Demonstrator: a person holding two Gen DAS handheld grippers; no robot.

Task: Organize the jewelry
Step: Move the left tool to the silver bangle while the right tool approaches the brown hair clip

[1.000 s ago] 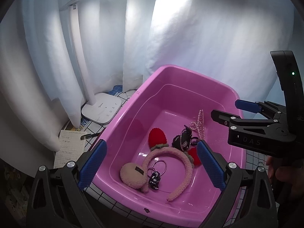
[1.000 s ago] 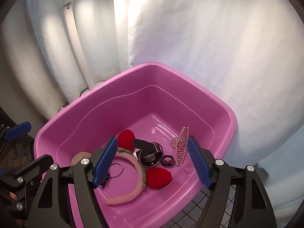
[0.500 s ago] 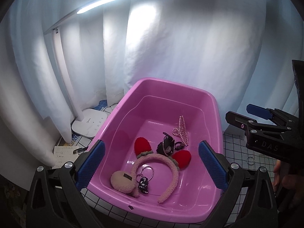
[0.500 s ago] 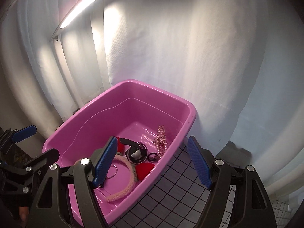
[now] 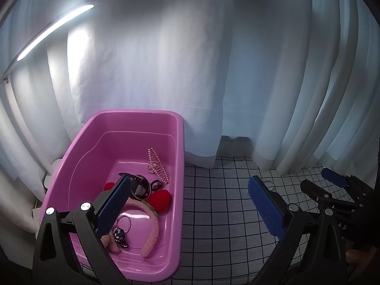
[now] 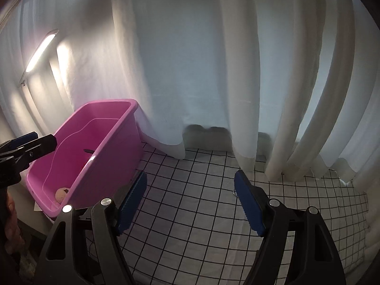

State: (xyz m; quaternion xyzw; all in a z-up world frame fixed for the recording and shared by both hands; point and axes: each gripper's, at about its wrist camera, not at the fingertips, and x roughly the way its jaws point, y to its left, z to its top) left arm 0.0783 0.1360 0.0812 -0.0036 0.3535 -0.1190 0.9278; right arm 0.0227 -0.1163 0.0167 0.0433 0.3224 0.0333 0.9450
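Note:
A pink tub [image 5: 180, 166] stands at the left on a checked cloth. In it lie a pearl hair claw [image 5: 156, 166], a round black piece [image 5: 140, 188], a beige headband with red pompoms [image 5: 161, 198], thin rings [image 5: 123, 222] and a black charm [image 5: 120, 236]. My left gripper [image 5: 190, 204] hangs open over the tub's right rim, holding nothing. My right gripper [image 6: 191, 201] is open and bare above the cloth, right of the tub [image 6: 95, 156]. A small metal ring [image 6: 235, 192] lies on the cloth by its right finger, and the same ring [image 5: 269, 184] shows in the left wrist view.
White curtains [image 6: 213, 71] close off the back and right. A lit lamp bar [image 5: 54, 26] hangs at the upper left. The black-and-white checked cloth [image 6: 201, 225] covers the table right of the tub. A person's hand [image 6: 10, 213] shows at the left edge.
Both grippers have swung to the right, away from the tub, rolling as they went. The tub has slid to the left of both views, and the checked cloth with the small ring has come into sight.

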